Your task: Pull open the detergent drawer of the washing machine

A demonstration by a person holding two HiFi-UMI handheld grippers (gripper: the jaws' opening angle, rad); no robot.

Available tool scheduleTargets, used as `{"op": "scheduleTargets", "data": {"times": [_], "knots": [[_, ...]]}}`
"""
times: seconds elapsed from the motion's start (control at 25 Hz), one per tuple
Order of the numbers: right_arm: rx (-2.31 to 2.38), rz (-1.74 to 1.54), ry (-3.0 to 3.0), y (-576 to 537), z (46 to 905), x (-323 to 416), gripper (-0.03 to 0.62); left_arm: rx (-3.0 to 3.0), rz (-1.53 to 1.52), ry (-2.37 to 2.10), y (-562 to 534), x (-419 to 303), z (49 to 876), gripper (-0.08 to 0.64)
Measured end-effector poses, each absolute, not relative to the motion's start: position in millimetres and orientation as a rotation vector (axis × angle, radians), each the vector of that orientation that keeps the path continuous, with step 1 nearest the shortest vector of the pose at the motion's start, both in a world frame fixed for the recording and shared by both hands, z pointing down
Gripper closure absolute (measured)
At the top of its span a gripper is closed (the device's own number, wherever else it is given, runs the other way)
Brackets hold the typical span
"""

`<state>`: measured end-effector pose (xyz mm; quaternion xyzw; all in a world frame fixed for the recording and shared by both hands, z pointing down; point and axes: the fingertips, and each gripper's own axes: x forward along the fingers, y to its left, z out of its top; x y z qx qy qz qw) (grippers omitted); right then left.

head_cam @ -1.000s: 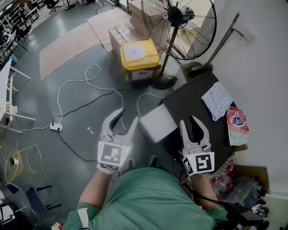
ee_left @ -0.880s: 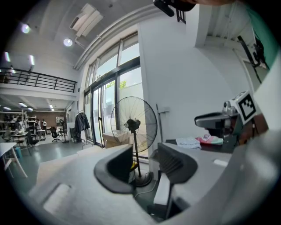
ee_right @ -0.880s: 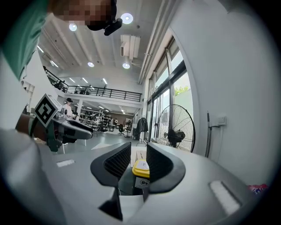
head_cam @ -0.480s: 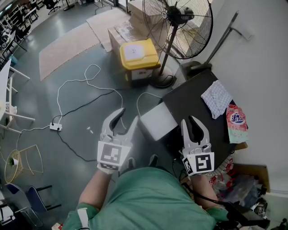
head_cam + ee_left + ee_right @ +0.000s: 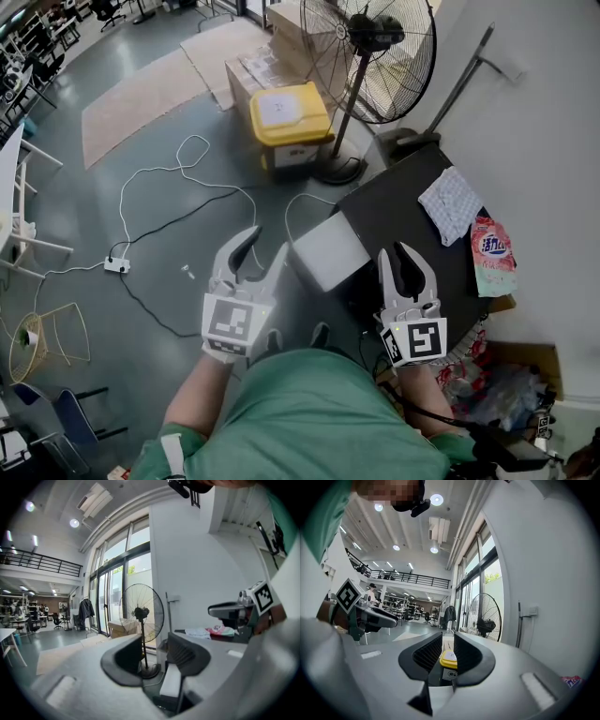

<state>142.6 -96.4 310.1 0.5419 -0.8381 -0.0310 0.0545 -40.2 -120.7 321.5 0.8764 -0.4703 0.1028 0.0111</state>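
Your left gripper (image 5: 264, 242) hangs over the grey floor (image 5: 159, 197), jaws apart, just left of a white block (image 5: 328, 255) at the edge of the dark machine top (image 5: 398, 211). Your right gripper (image 5: 398, 255) is over that top's near edge; its jaws have just been closing, narrow gap, nothing between them. On the top lie a checked cloth (image 5: 453, 206) and a pink detergent bag (image 5: 492, 258). Farther off are a standing fan (image 5: 370, 56), a yellow-lidded box (image 5: 289, 117), and a white cable (image 5: 169, 173) running to a power strip (image 5: 116, 265).

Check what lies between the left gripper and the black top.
A white box, against the black top's corner, right of the left gripper; the head view shows it.
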Motion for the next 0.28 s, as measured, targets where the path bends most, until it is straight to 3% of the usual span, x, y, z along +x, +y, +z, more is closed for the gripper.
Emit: {"op": "scheduleTargets", "data": {"times": [0.28], "knots": [[1.649, -0.089, -2.542, -91.4, 312.0, 144.2, 0.514, 2.729, 0.33, -1.466, -115.5, -40.6, 324.3, 0.39]]}}
